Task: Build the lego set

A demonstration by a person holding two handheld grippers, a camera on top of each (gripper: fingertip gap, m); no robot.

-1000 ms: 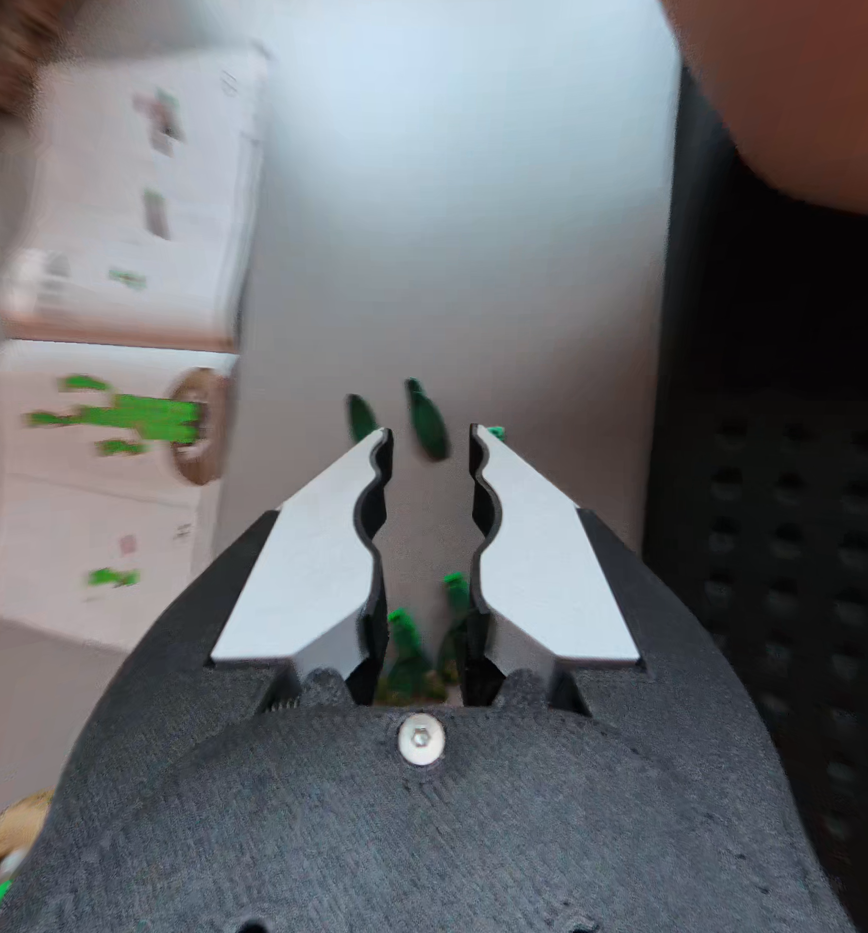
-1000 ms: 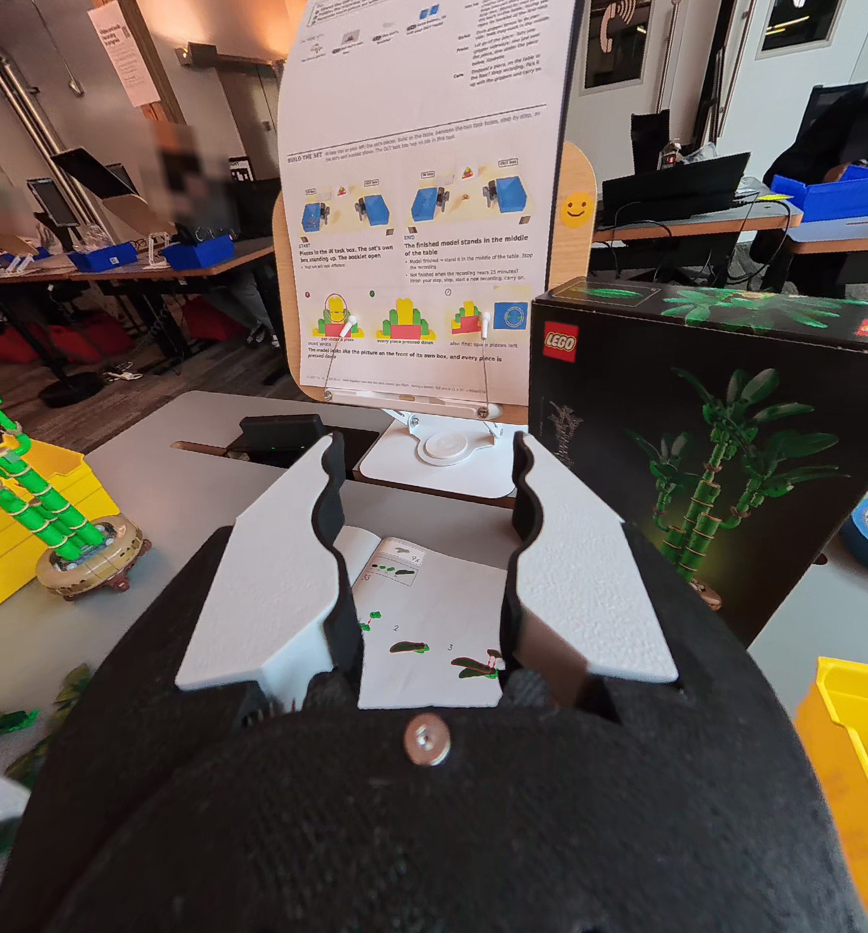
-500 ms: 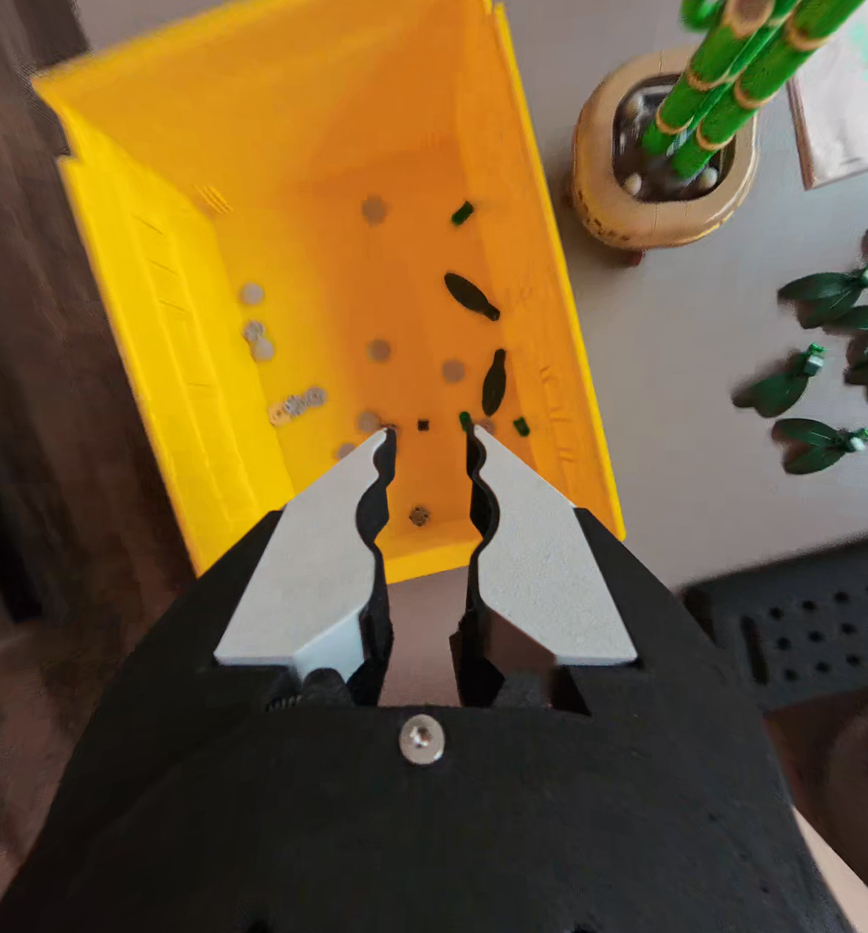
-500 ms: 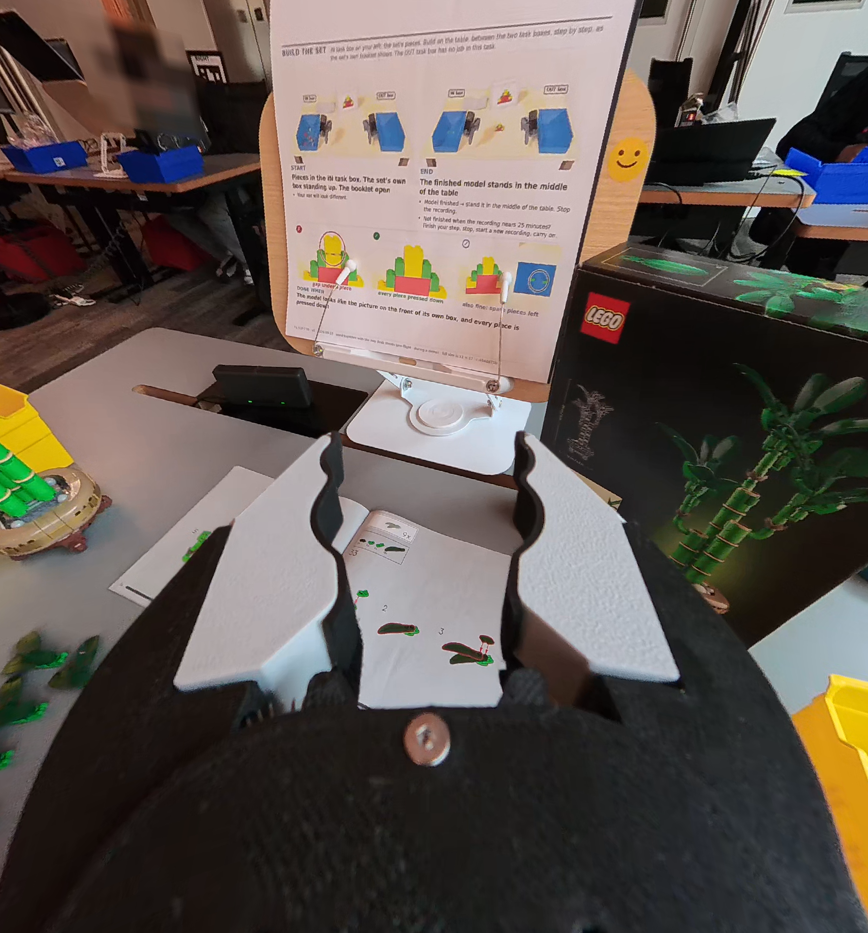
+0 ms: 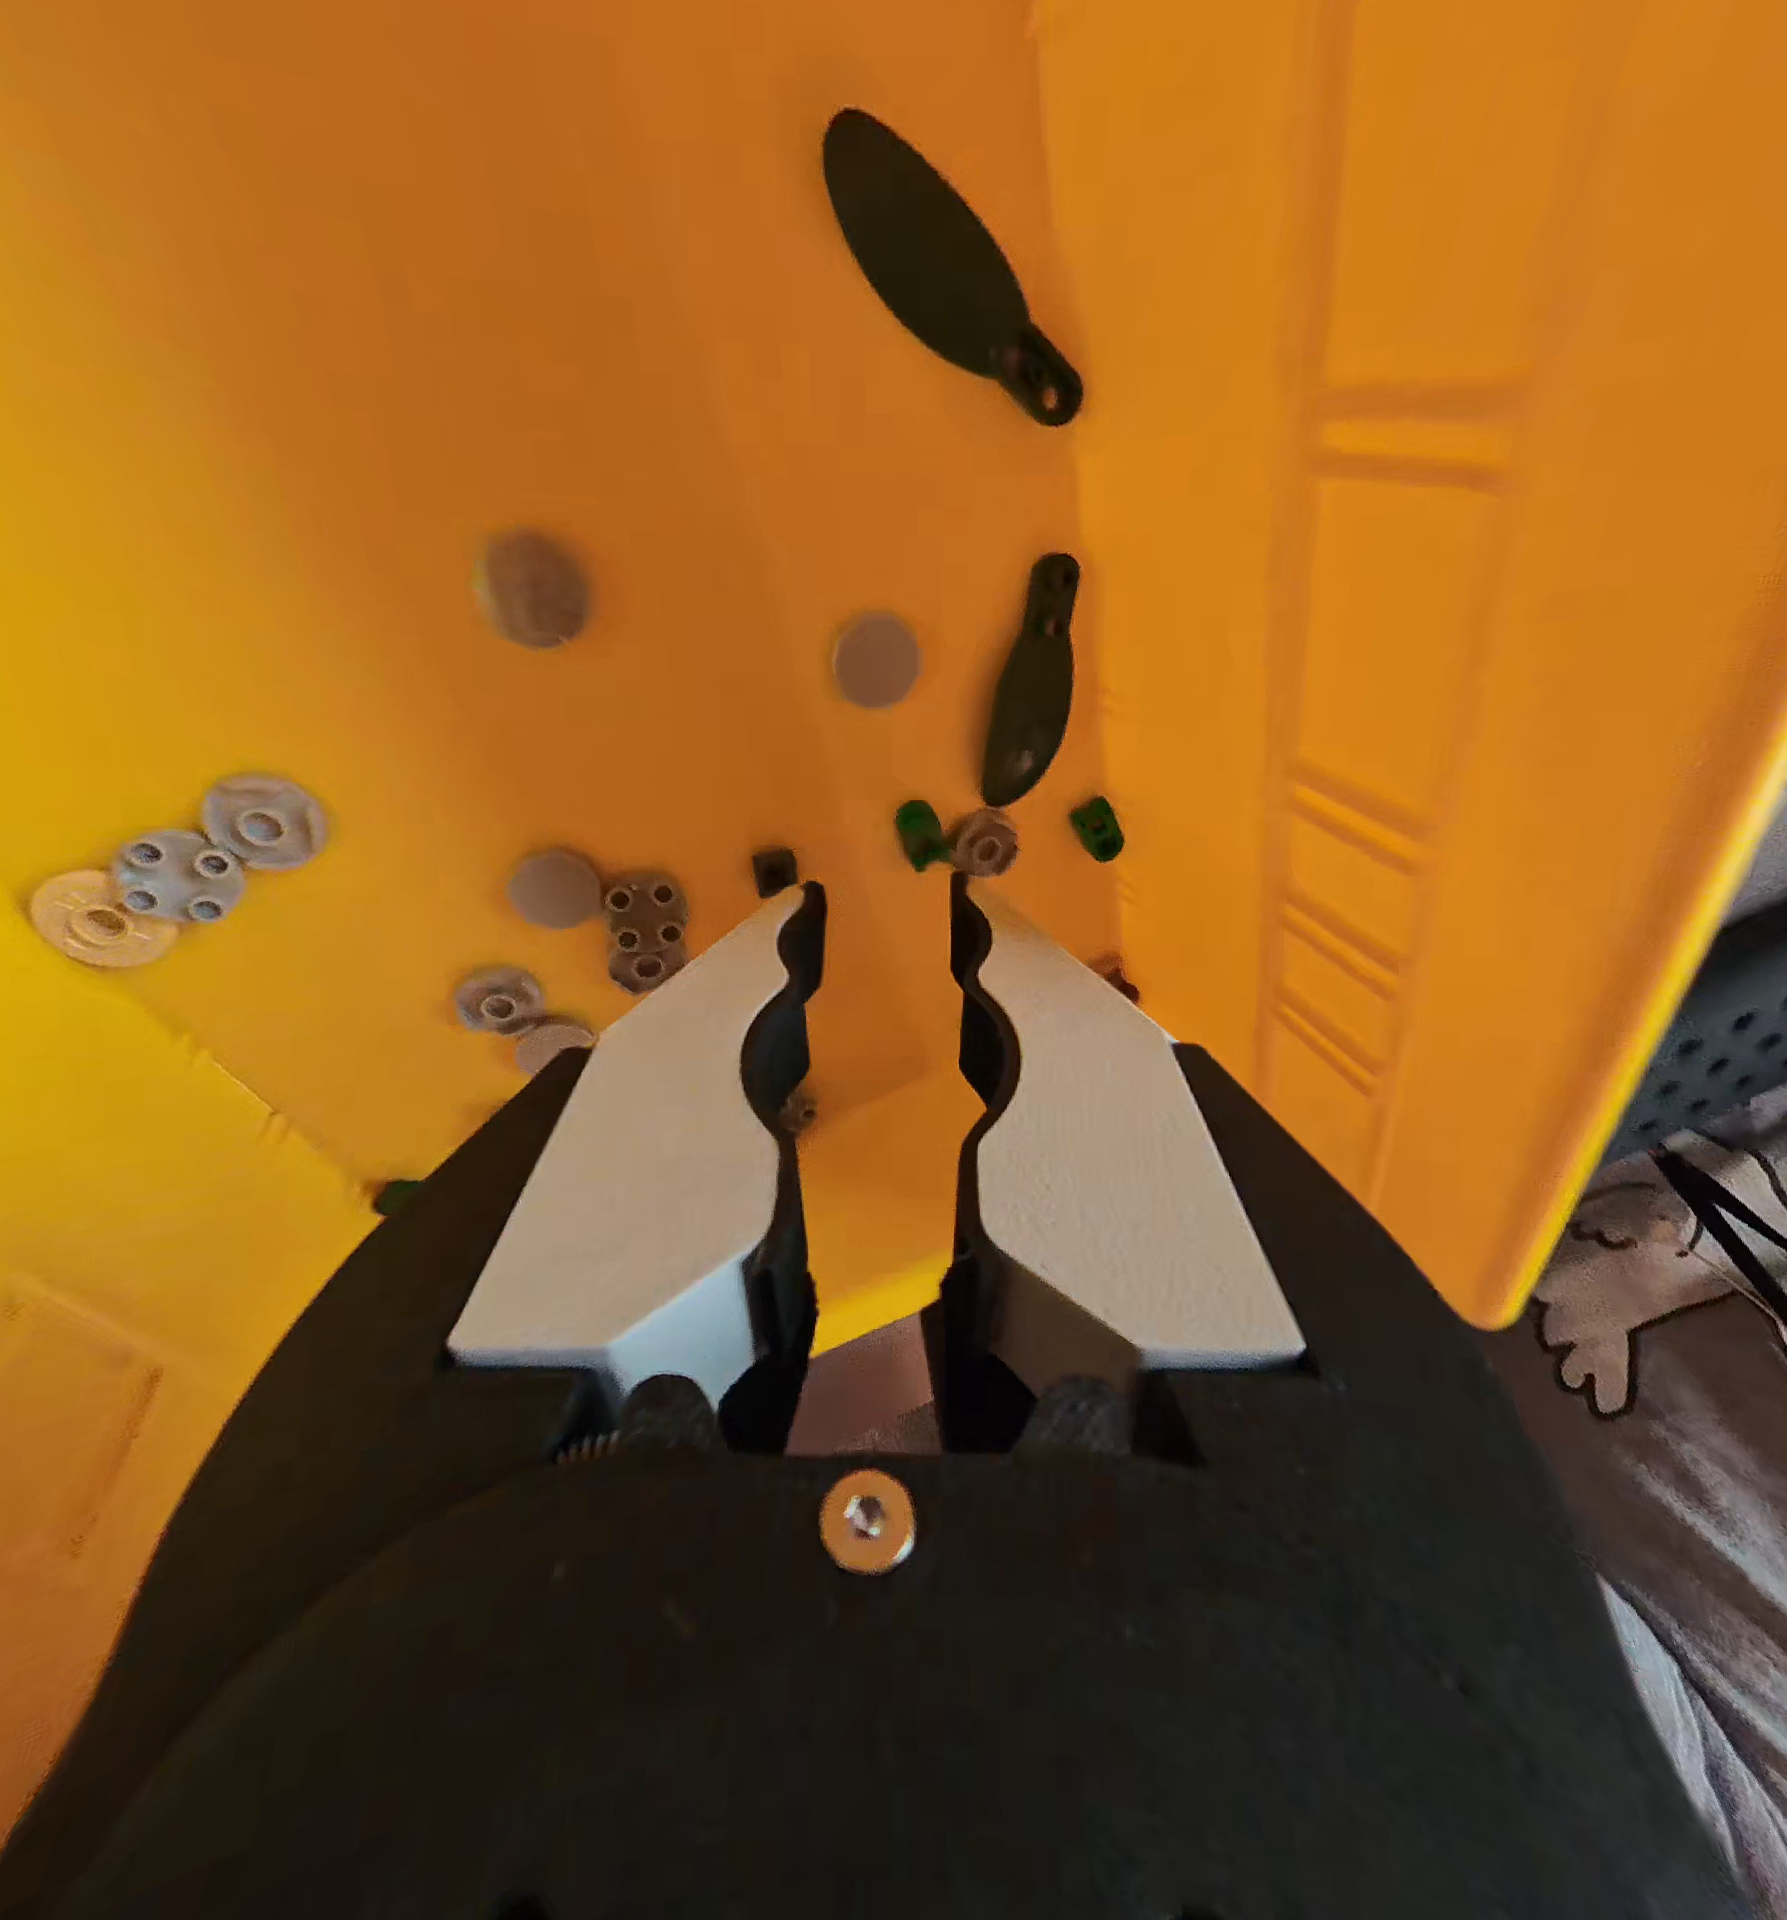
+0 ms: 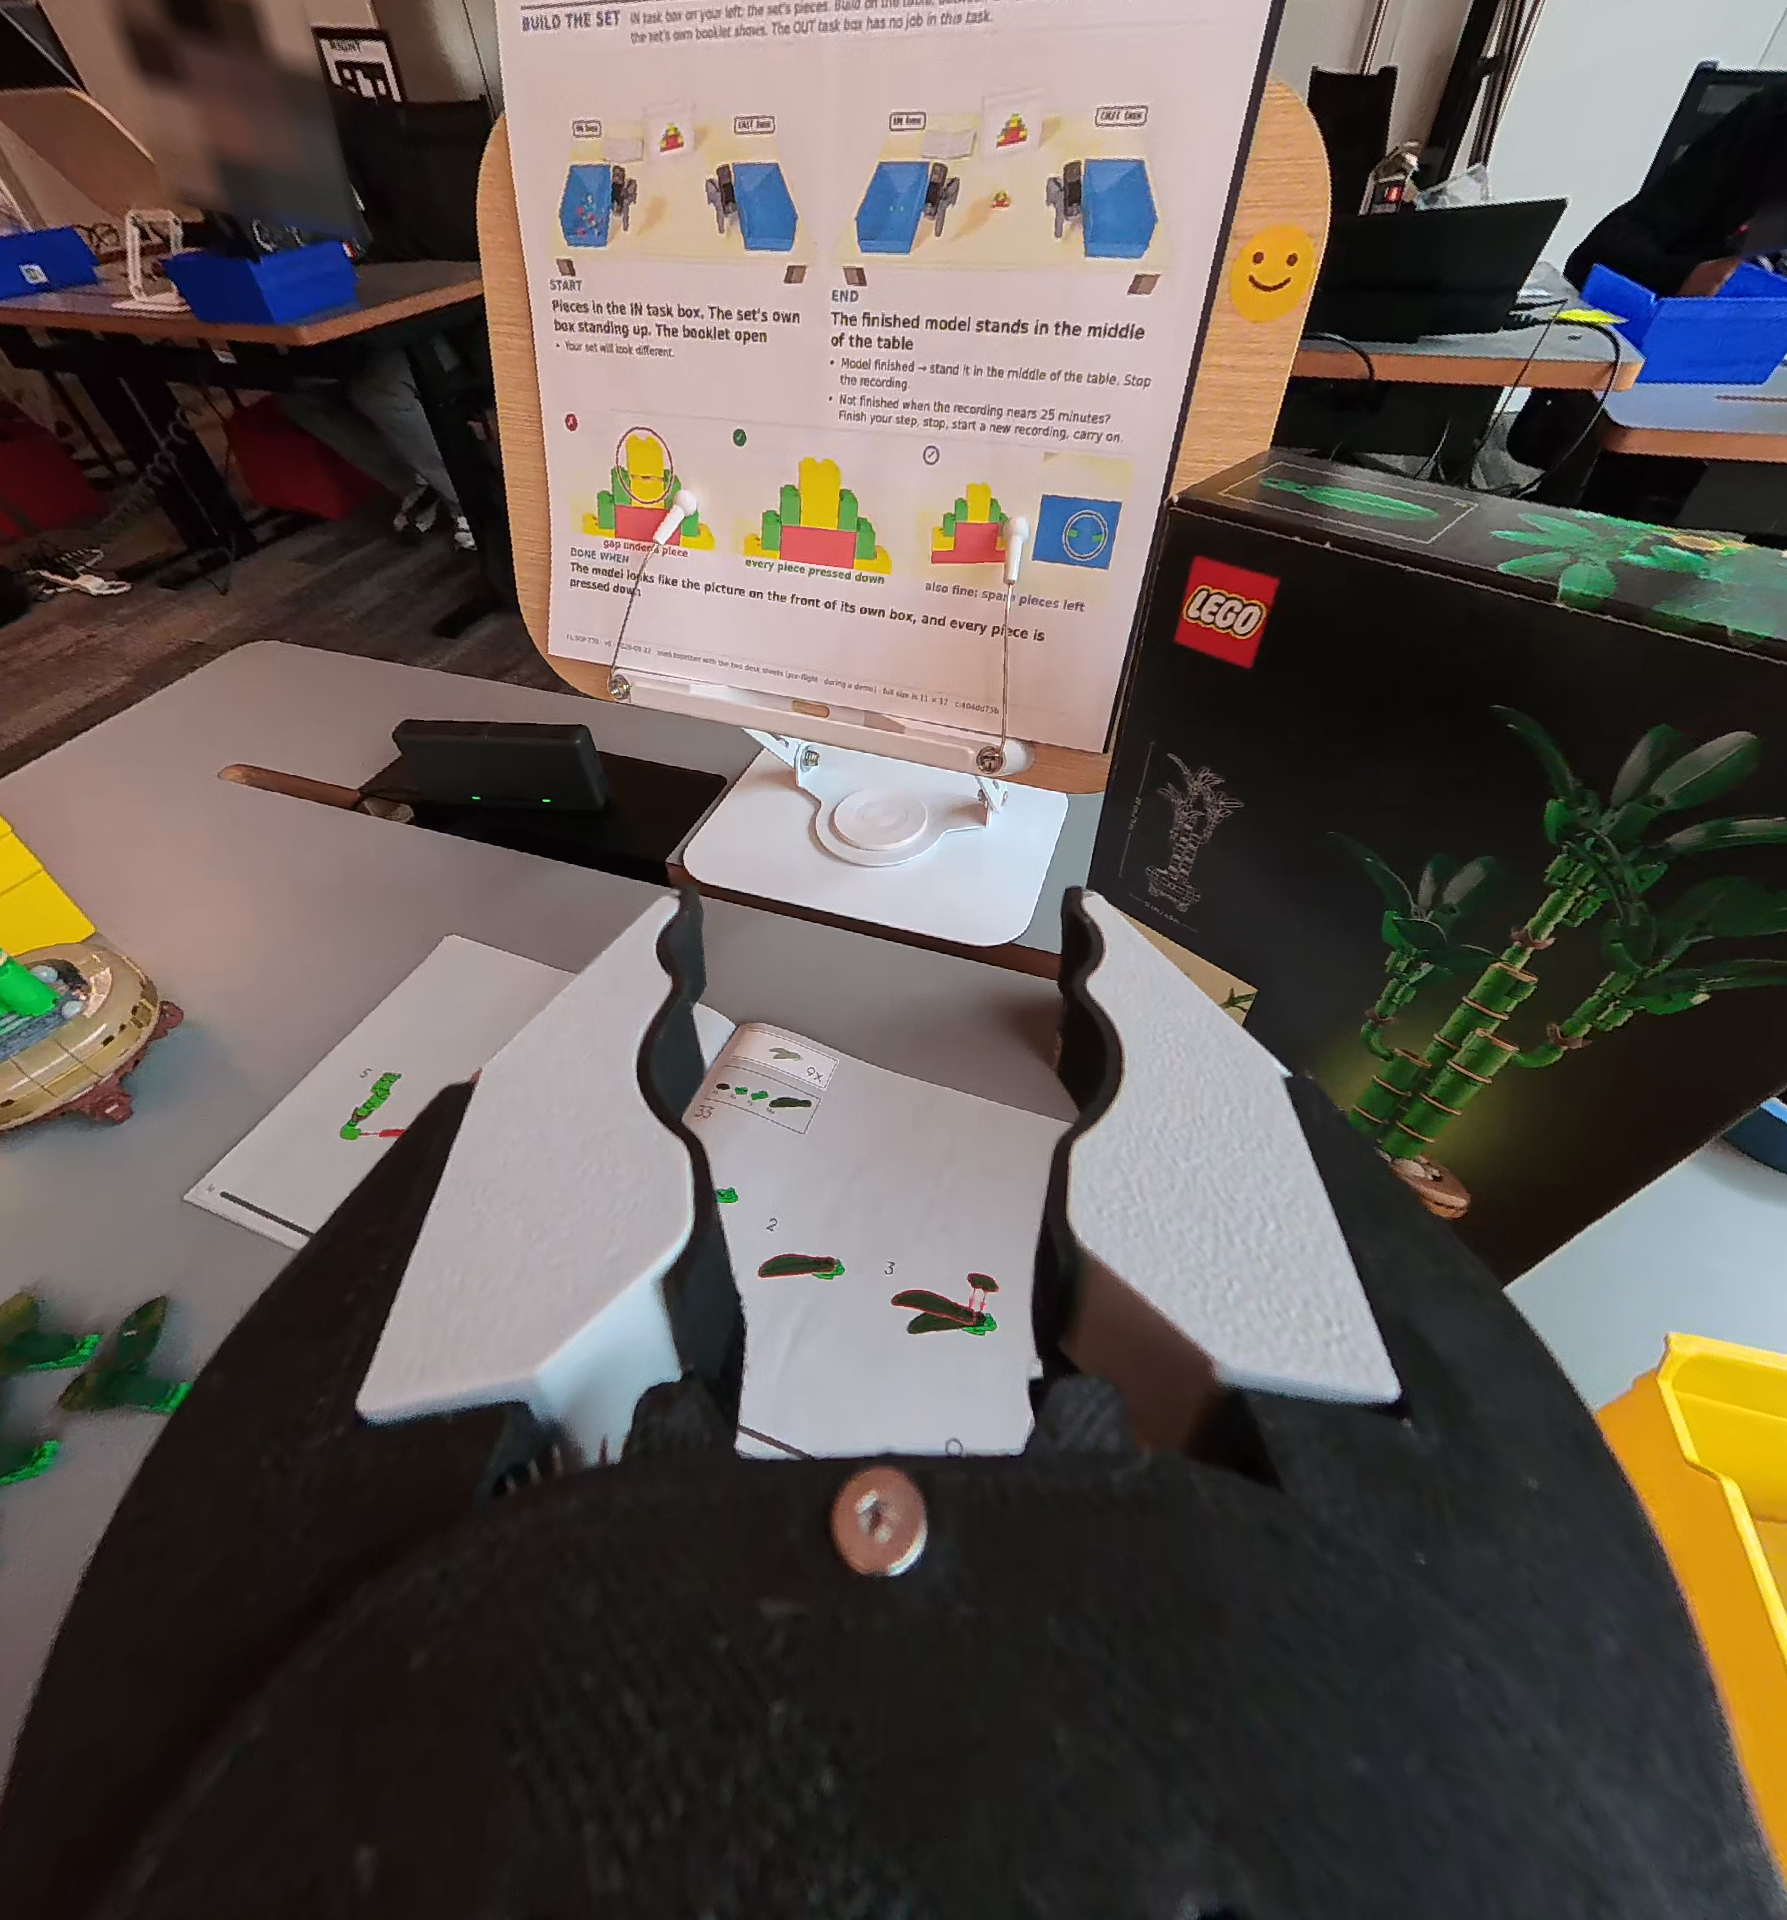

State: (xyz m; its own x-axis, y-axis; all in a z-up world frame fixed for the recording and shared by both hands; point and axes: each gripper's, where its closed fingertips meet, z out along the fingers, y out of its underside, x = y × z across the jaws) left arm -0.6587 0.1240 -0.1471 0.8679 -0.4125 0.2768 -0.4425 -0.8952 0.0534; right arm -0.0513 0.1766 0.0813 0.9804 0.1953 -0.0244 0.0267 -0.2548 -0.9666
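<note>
Now my left gripper [image 5: 884, 894] has dropped down inside the yellow bin [image 5: 1388, 727], right above the loose pieces. Its fingers are open with nothing in them. A small green stud [image 5: 920, 833] lies just past the tips, beside a dark leaf [image 5: 1029, 696]. I should go slowly, line up on one piece, then squeeze. My right gripper [image 6: 878, 925] waits open and empty over the booklet [image 6: 868, 1247] on the counter [image 6: 245, 883].

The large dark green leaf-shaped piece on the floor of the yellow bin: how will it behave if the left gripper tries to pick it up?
The large dark green leaf-shaped piece lies flat in the yellow plastic bin, so the open left gripper may struggle to get under it. It looks thin, smooth and light, so it may slide. It probably will not roll.
</note>
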